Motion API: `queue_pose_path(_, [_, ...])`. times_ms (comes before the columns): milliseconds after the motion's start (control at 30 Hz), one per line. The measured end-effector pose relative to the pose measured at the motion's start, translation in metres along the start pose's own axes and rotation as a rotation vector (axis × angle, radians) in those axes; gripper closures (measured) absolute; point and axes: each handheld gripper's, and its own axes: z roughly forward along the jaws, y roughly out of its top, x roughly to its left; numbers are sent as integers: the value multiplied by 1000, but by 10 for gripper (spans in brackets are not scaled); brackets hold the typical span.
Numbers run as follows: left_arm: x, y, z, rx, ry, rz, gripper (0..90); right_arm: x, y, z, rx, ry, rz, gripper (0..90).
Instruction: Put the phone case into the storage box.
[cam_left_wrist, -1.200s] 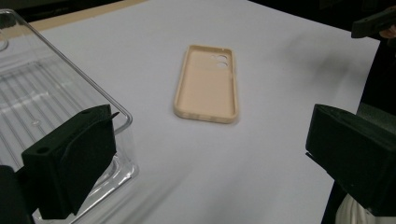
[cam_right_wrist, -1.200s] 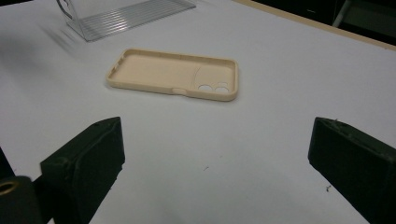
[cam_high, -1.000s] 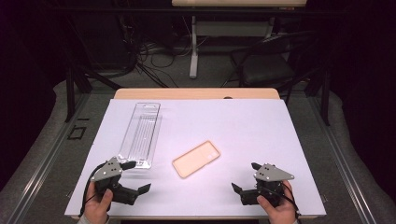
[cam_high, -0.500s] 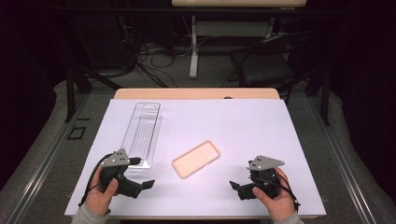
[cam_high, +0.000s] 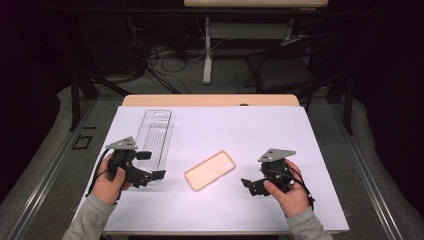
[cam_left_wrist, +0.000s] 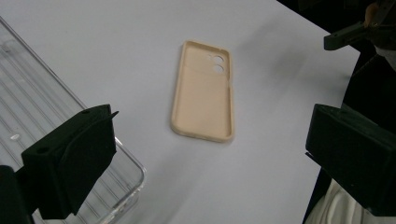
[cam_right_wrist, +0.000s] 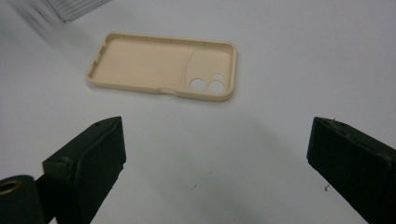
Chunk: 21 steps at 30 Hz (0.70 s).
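We see a beige phone case (cam_high: 210, 170) lying open side up on the white surface (cam_high: 280, 135), about midway between our two hands and touching neither. Our left tongs (cam_high: 150, 176) sit just beside the near end of a clear plastic tray (cam_high: 155, 135), with the jaws spread wide and nothing between them; in the left gripper view the case (cam_left_wrist: 203, 91) lies ahead and well clear of the jaws. Our right tongs (cam_high: 252, 184) are likewise wide apart and empty, aimed at the case (cam_right_wrist: 163, 65) from its long side, with bare surface between. We judge the case to be light, thin-walled and somewhat flexible, probably a soft rubbery plastic, so it should bend rather than break, and its matte skin ought to give fair grip. Lying flat, it offers little to pinch from above; the raised rim along a long edge looks like the best hold, one jaw inside the wall and one outside, away from the two camera holes (cam_right_wrist: 206, 85) where the material is weakest. Squeezing across its whole width would likely buckle it.
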Motion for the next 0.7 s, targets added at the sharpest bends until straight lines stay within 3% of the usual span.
queue_pose_path(100, [4, 4, 0, 5, 4, -10, 17, -3, 5, 3, 3, 5, 0, 42])
queue_pose_path(267, [13, 17, 3, 21, 49, -46, 17, -12, 21, 11, 27, 5, 23, 42])
queue_pose_path(367, [15, 24, 7, 30, 83, -36, 17, -15, 27, 15, 33, 5, 30, 41])
queue_pose_path(700, [21, 41, 12, 18, 84, -24, 18, -23, 52, 25, 89, -10, 30, 7])
